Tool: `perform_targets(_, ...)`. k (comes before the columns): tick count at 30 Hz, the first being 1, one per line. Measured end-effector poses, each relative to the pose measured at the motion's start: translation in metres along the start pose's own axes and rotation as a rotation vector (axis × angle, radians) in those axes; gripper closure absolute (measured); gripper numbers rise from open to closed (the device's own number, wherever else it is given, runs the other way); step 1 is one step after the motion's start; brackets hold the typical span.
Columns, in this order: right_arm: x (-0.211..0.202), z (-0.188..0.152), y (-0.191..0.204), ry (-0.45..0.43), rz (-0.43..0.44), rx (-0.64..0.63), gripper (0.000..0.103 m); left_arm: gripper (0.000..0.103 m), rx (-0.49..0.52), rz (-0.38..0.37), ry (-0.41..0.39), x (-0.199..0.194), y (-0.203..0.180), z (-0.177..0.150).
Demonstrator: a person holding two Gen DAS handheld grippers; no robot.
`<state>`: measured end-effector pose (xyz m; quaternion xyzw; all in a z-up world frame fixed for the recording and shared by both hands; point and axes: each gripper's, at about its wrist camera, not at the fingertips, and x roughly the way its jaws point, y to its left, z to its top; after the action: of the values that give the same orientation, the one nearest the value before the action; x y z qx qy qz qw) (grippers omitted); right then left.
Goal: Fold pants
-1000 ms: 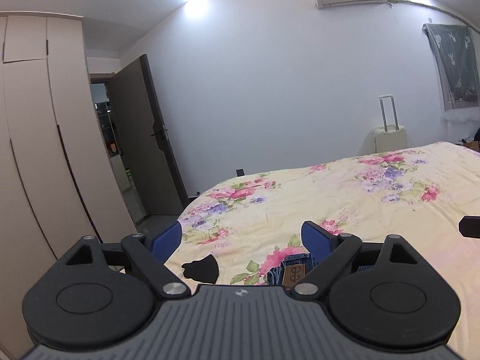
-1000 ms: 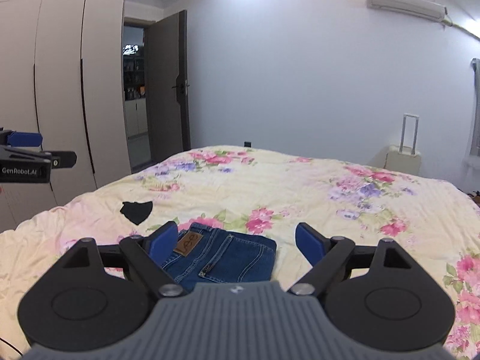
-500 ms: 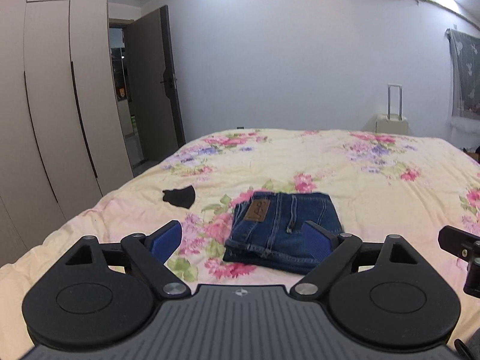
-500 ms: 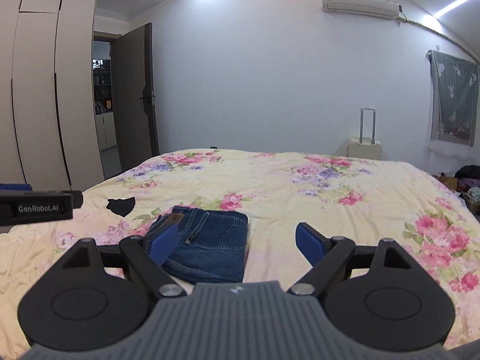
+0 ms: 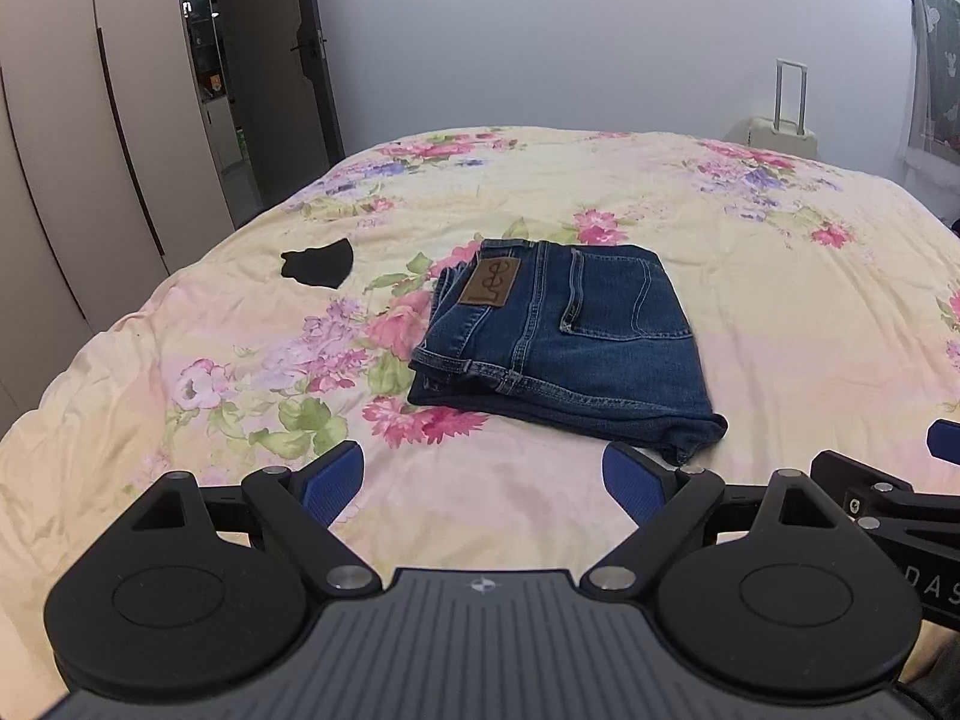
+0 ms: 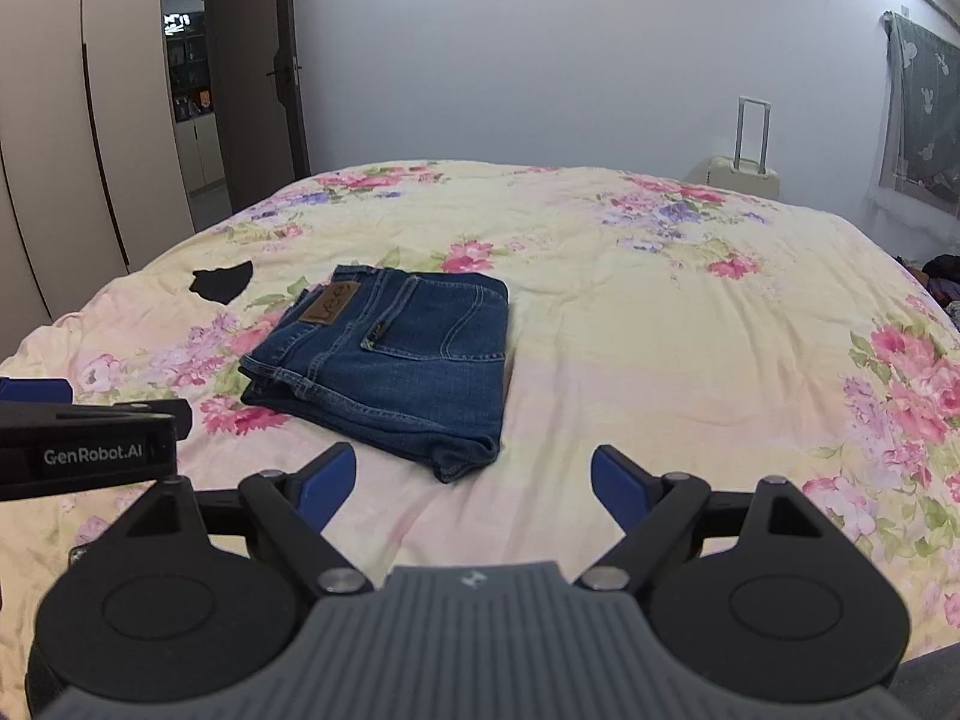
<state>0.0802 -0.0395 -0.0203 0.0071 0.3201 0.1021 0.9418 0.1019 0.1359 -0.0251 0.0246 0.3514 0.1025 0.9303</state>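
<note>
Already folded, the jeans (image 5: 564,336) look thick and limp; we'd pinch the stacked near hem, both grippers gaping empty: left gripper (image 5: 483,483), right gripper (image 6: 474,480).

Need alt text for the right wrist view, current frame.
Folded blue jeans lie on a floral bedspread, ahead of the open, empty right hand-held gripper. A small black cloth lies beyond them to the left; the left hand-held gripper shows at the left edge.

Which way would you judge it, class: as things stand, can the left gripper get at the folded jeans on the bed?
Probably yes. The left gripper is open and empty, the folded jeans lie just ahead on the bedspread, and nothing sits between them.
</note>
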Motion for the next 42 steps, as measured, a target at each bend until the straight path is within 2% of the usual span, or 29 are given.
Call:
perform_targets(10, 0.041, -0.004, -0.005, 0.096, -0.016, 0.008, 0.021, 0.000, 0.013, -0.010, 0.046, 0.020, -0.004, 0.002)
perform_targets(42, 0.027, 0.000, -0.012, 0.050, 0.010, 0.031, 0.021, 0.000, 0.025, -0.006, 0.034, 0.013, -0.006, 0.008)
